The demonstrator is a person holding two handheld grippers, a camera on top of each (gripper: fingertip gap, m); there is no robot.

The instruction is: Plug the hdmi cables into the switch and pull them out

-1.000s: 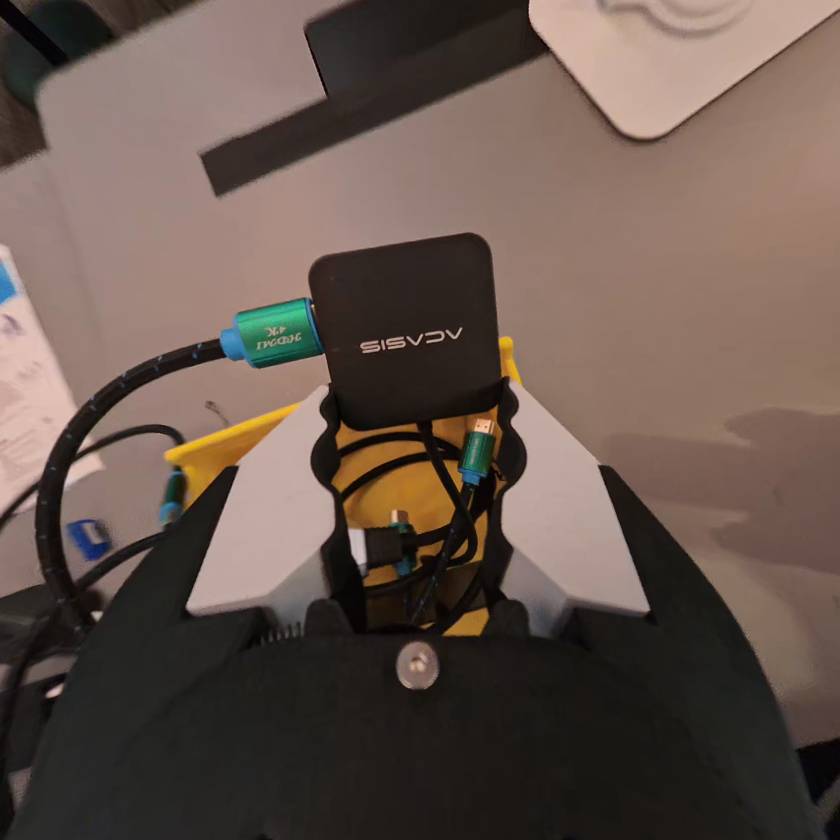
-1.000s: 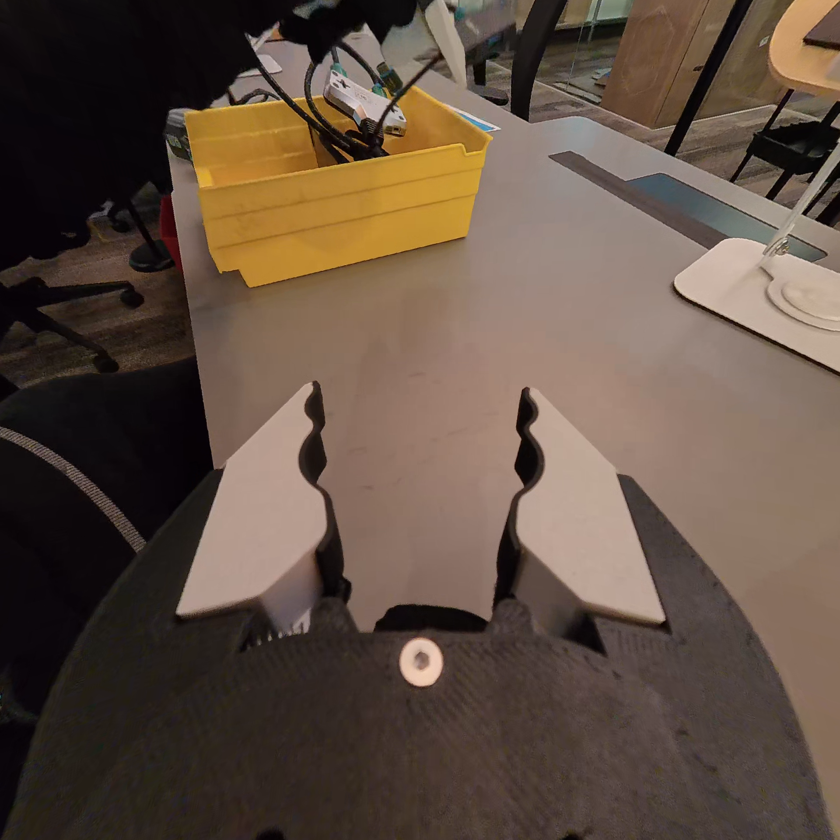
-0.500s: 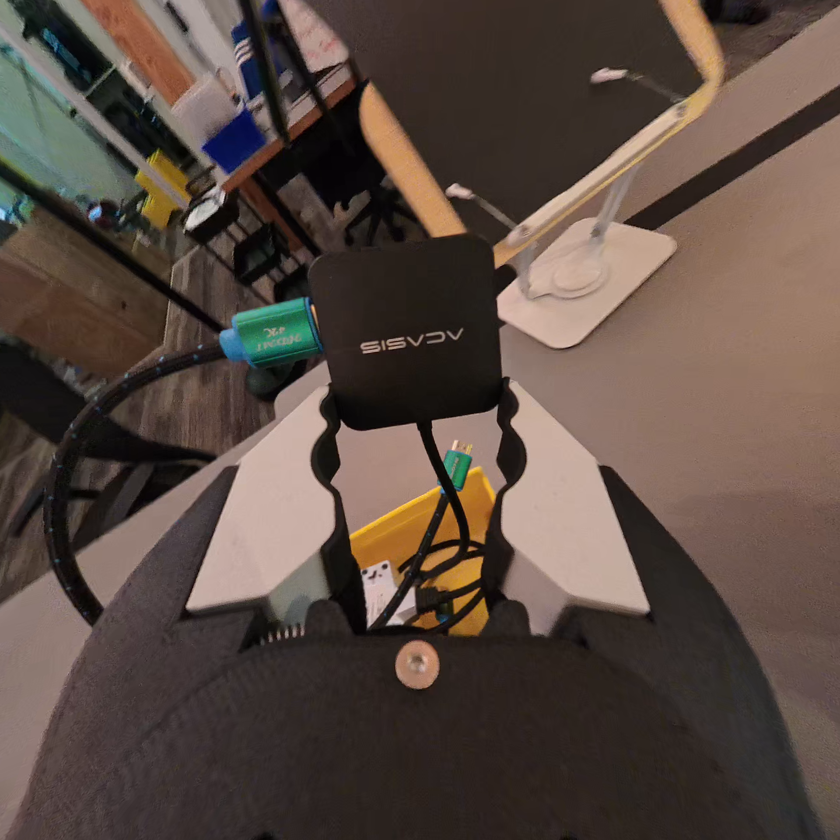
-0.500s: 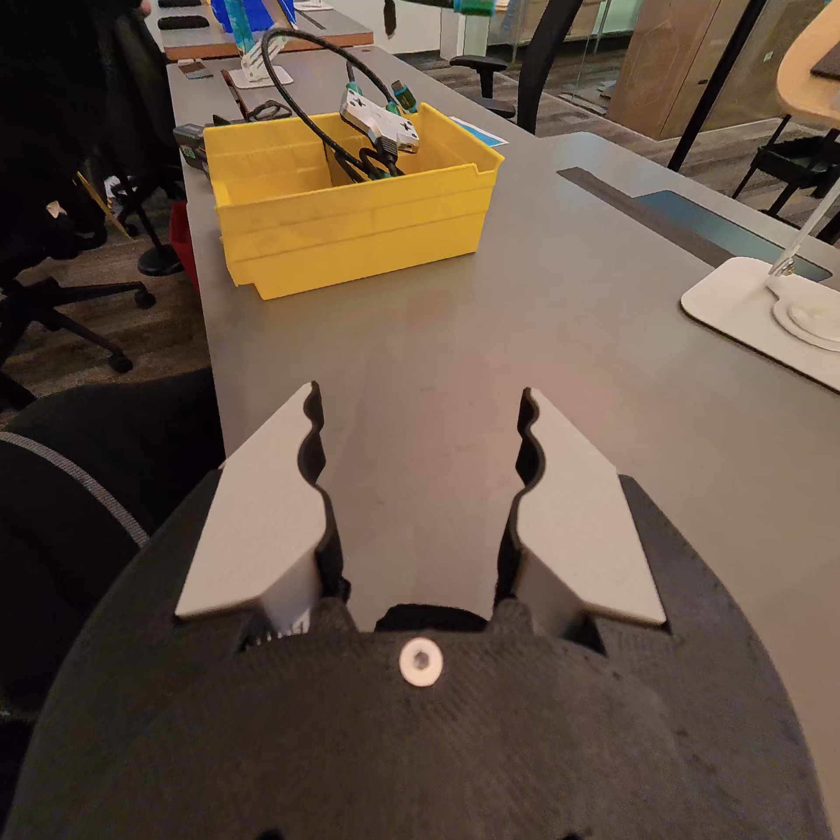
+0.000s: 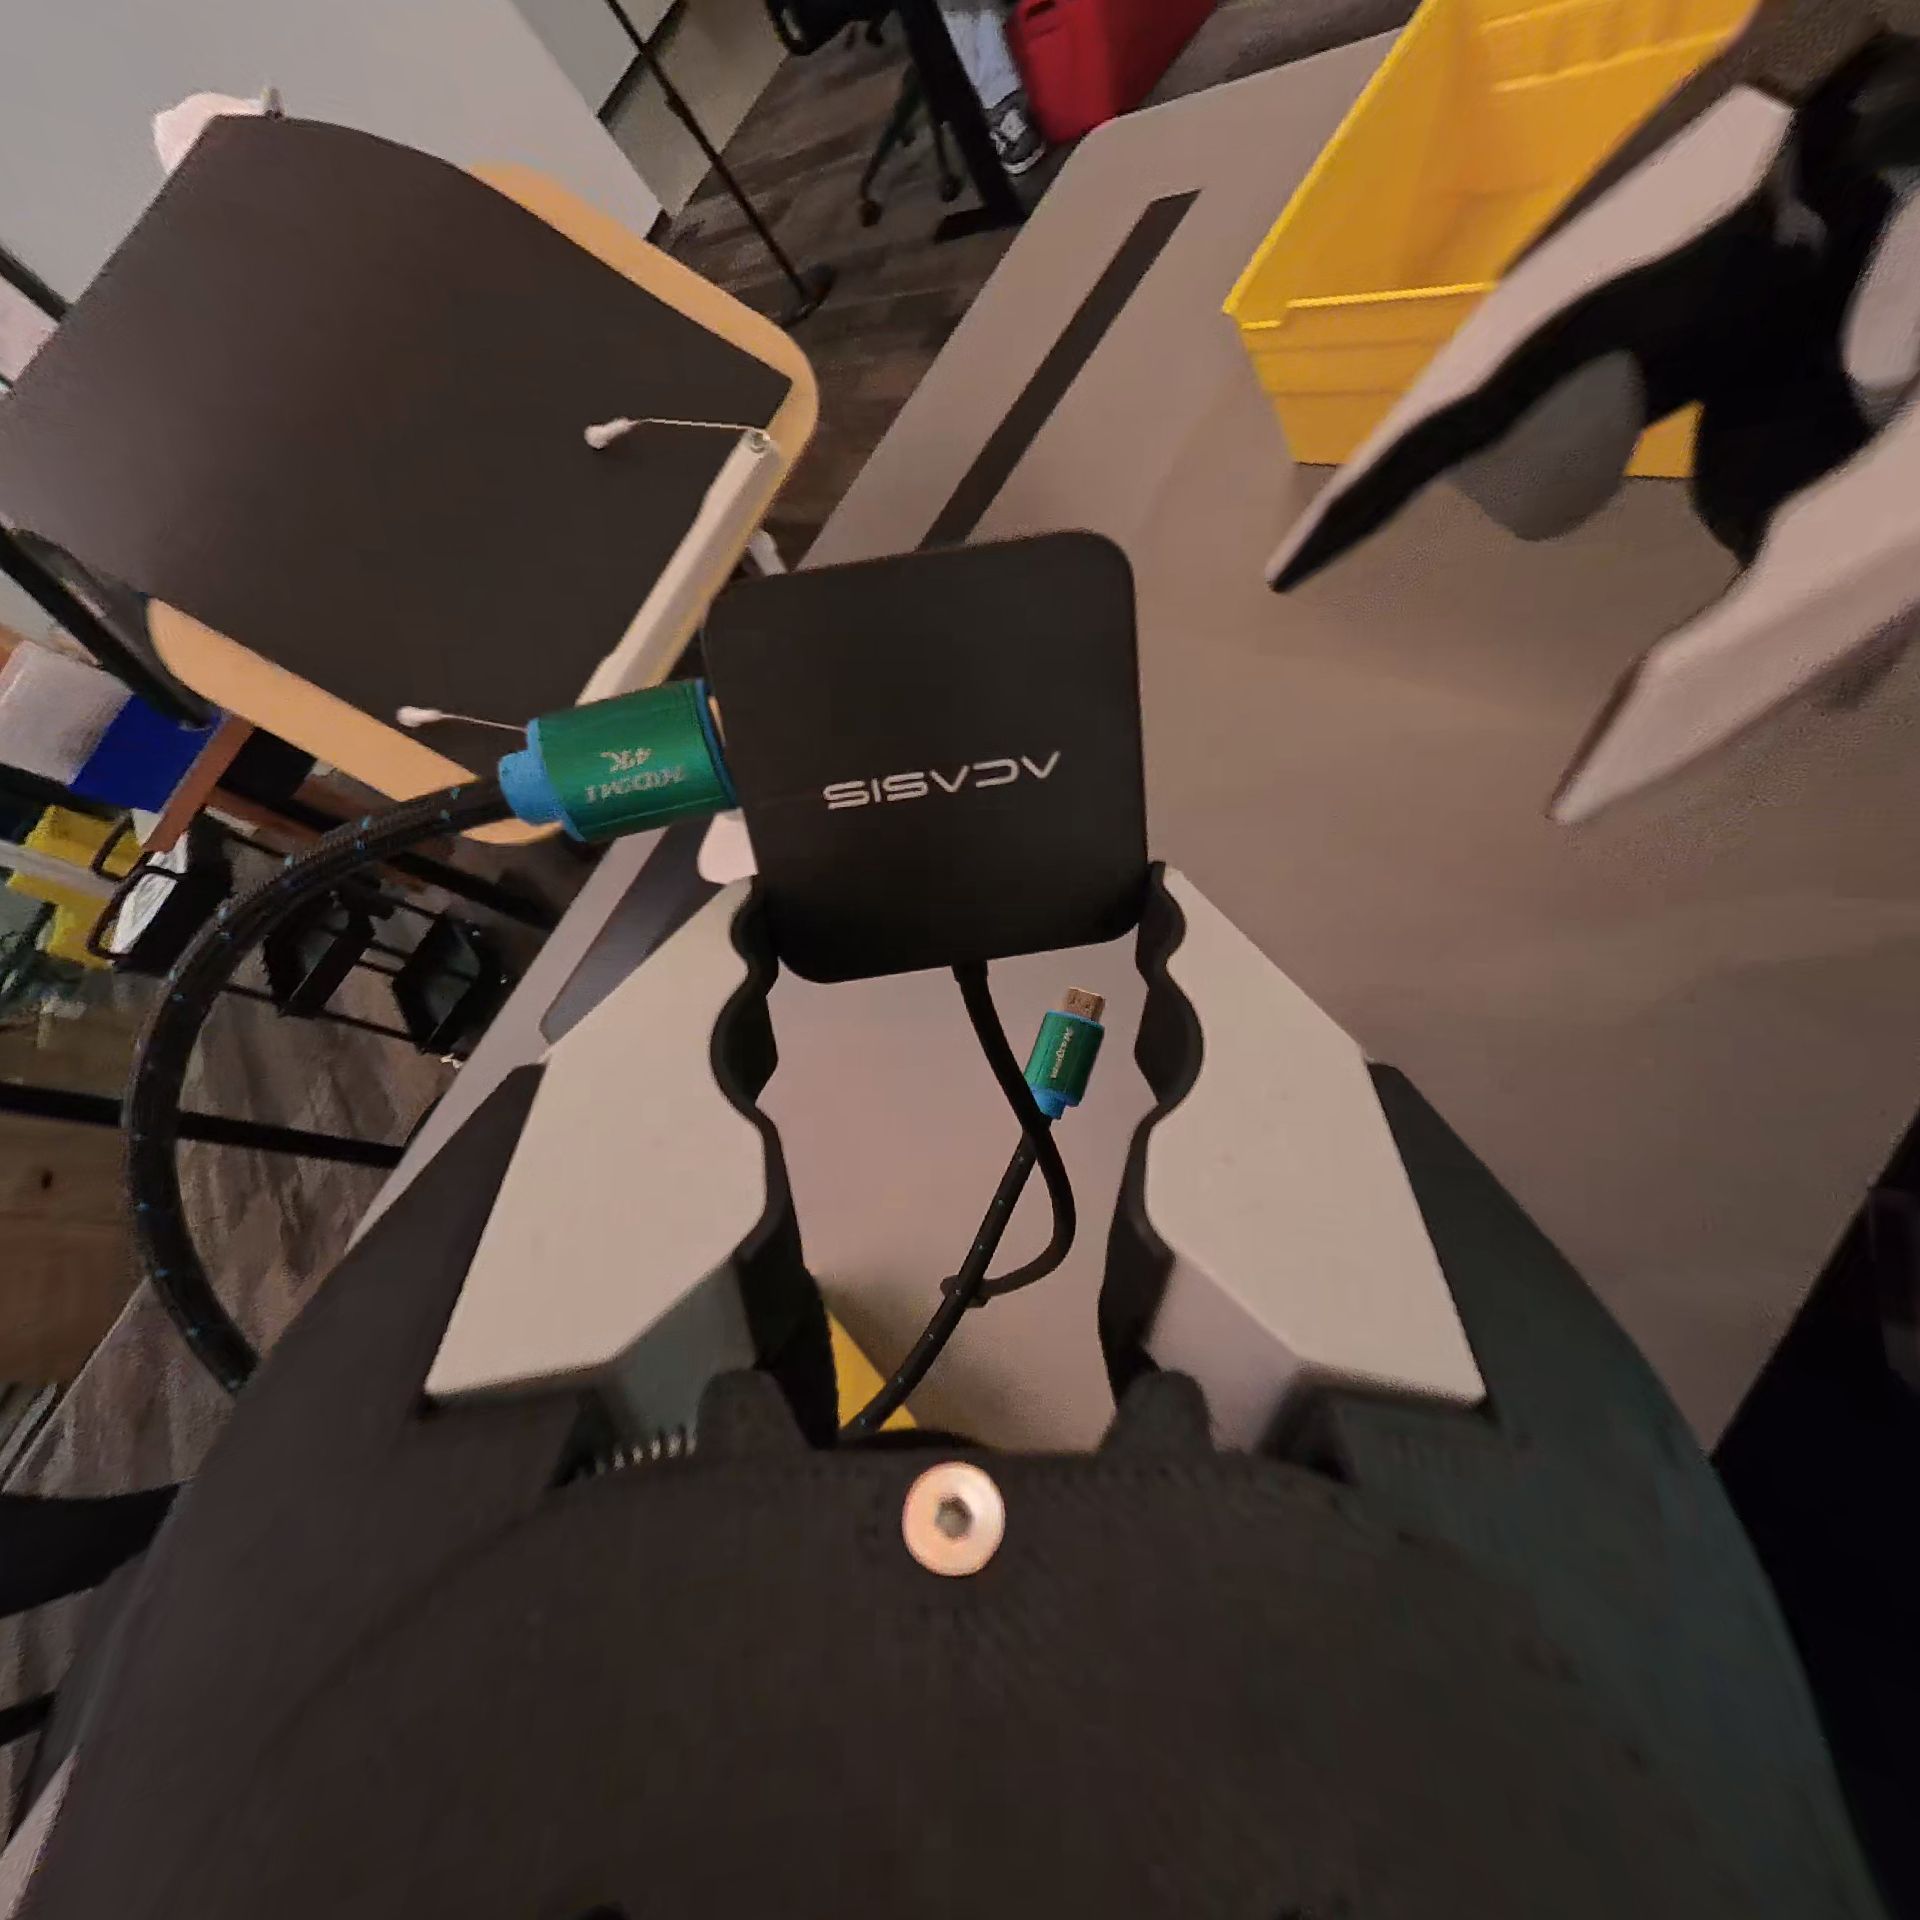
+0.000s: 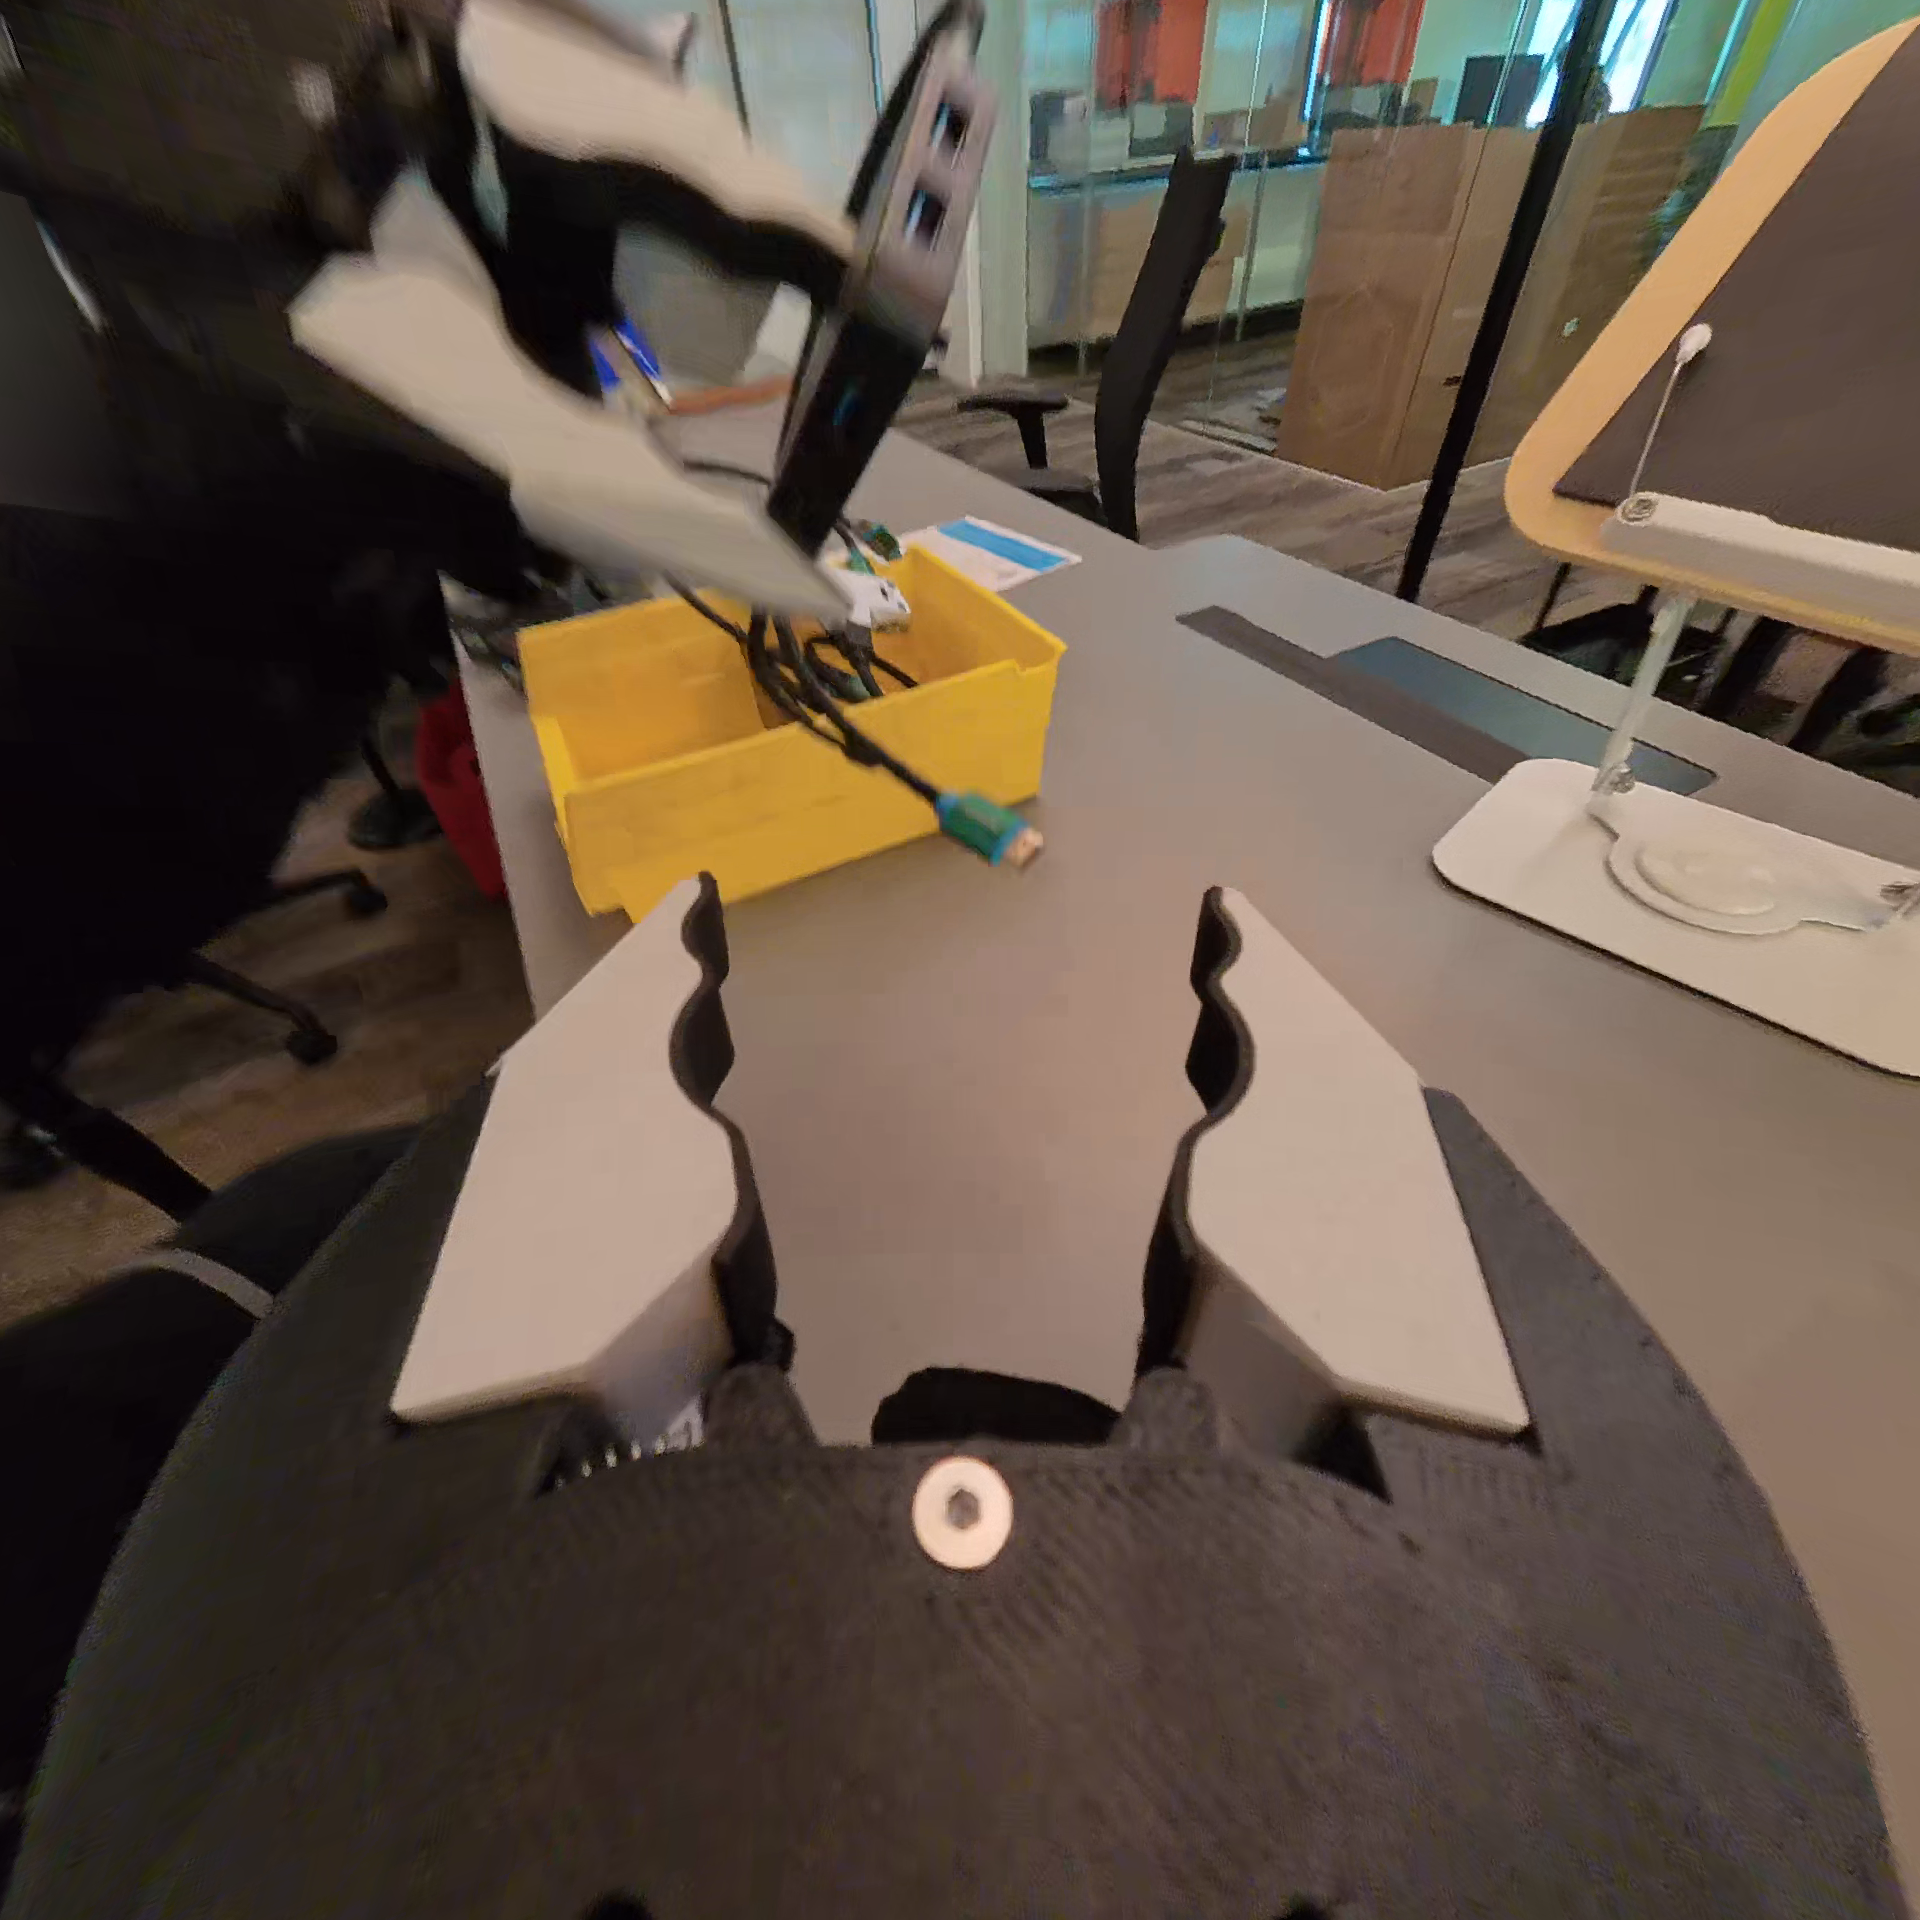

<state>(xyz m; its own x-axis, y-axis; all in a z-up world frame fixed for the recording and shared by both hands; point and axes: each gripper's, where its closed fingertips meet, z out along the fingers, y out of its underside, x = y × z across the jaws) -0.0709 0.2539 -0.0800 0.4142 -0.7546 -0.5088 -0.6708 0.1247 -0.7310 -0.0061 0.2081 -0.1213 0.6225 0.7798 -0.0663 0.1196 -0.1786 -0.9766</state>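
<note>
So the left tongs [image 5: 951,914] were pinching the near edge of the black switch [image 5: 925,748] and had it up in the air over the grey bench [image 5: 1455,935]. 1 hdmi cable was plugged into the switch's left side by its green plug [image 5: 623,774], with the braided black cord looping down and off to the left. A thin black lead hung from the near edge of the switch down between the fingers, and next to it a small green connector [image 5: 1065,1049] dangled loose, not plugged into anything.

The right tongs [image 6: 961,935] were spread wide with nothing in them, hovering over bare bench. Far left of them sat the yellow bin [image 6: 790,769] with a tangle of black cables and a small white device [image 6: 873,601] in it. 1 cable spilled out over the bin's front wall, its green plug [image 6: 982,826] lying on the bench just beside the bin. A white stand base [image 6: 1662,894] sat far right.
</note>
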